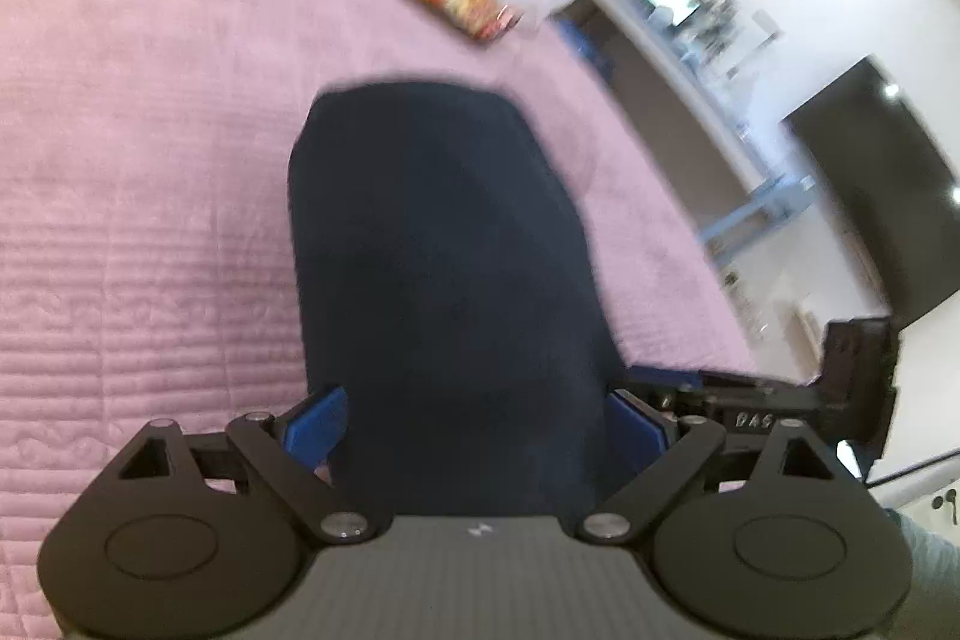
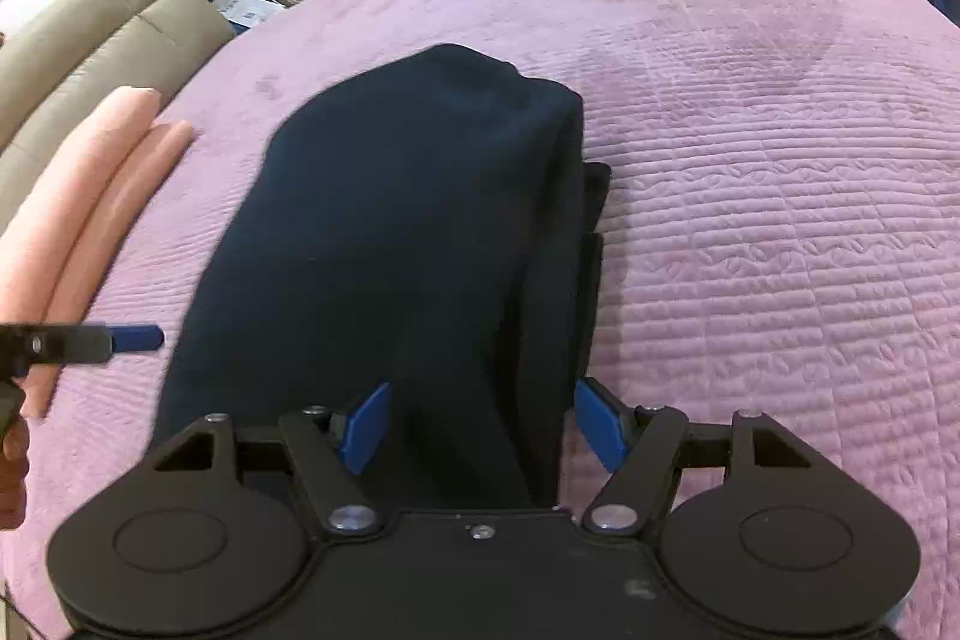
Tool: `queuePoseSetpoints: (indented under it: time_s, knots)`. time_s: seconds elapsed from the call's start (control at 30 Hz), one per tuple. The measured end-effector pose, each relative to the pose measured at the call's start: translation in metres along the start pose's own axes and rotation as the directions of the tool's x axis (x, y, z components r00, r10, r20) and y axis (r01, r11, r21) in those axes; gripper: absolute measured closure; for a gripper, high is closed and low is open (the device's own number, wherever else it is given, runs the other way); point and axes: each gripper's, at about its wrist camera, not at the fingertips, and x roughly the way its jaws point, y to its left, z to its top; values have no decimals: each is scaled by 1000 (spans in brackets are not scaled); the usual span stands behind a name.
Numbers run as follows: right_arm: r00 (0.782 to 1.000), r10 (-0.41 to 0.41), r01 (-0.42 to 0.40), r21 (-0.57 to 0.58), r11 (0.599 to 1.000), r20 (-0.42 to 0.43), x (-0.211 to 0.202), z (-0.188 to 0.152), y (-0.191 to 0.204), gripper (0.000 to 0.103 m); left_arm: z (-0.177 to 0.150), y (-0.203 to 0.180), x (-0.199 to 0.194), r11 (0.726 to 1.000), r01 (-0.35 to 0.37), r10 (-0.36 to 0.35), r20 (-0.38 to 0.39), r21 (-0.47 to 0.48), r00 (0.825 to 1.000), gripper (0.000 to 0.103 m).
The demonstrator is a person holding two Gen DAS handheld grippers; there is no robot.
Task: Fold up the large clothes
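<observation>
My left gripper (image 1: 474, 427) and my right gripper (image 2: 480, 424) both stand released, blue pads spread either side of the folded navy garment (image 2: 384, 244) without pressing it; it lies as a long stacked bundle on the pink quilted bedspread (image 2: 750, 232), filling the centre of both views. I judge it soft, limp and fairly thick, not fragile, with layers liable to slide apart, as the loose edges on its right side in the right wrist view suggest. I would pinch through all layers at the near corners.
</observation>
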Motion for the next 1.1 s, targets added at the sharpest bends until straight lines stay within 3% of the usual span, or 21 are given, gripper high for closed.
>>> queuePoseSetpoints:
  time_s: [0.1, 0.13, 0.3, 0.4, 0.5, 0.6, 0.63, 0.67, 0.73, 0.8, 0.97, 1.1]
  knots:
    - [999, 32, -32, 6, 999, -39, 17, 2, -9, 21, 5, 0, 27, 998, -66, 68, -59, 23, 996, 5]
    - [998, 48, -47, 19, 999, -51, 22, 2, -13, 19, 3, 2, 31, 998, -57, 59, -66, 27, 996, 2]
    - [983, 177, -170, 111, 979, -51, 38, -2, -38, 7, 2, 31, 48, 994, 58, -66, -90, -96, 994, 0]
    - [980, 196, -193, 77, 978, -32, 37, -7, -36, 3, -3, 47, 58, 976, 139, -156, -89, -166, 984, 0]
    - [982, 187, -187, 15, 982, -11, 38, -13, -26, 2, -5, 52, 66, 971, 167, -180, -63, -174, 982, 0]
    - [979, 203, -203, 4, 979, 23, 38, -17, -17, 20, -9, 49, 68, 970, 159, -166, -24, -182, 986, 0]
    - [975, 220, -221, 11, 975, 25, 38, -18, -14, 38, -11, 46, 68, 971, 144, -147, 1, -192, 989, 0]
    - [976, 215, -215, 16, 976, 33, 37, -20, -9, 42, -14, 42, 68, 973, 131, -130, 21, -190, 991, 2]
    - [980, 193, -193, -3, 981, 52, 31, -22, 1, 48, -20, 31, 57, 981, 122, -112, 74, -151, 991, 22]
    - [977, 202, -202, -2, 979, 75, 19, -21, 8, 51, -22, 25, 41, 977, 176, -162, 115, -124, 980, 33]
    - [965, 219, -212, -67, 975, 141, -41, -26, 49, 53, -35, 0, -31, 961, 274, -266, 177, -24, 948, 33]
    - [960, 229, -212, -114, 971, 161, -97, -57, 98, 53, -65, -14, -93, 951, 309, -305, 191, 12, 933, 33]
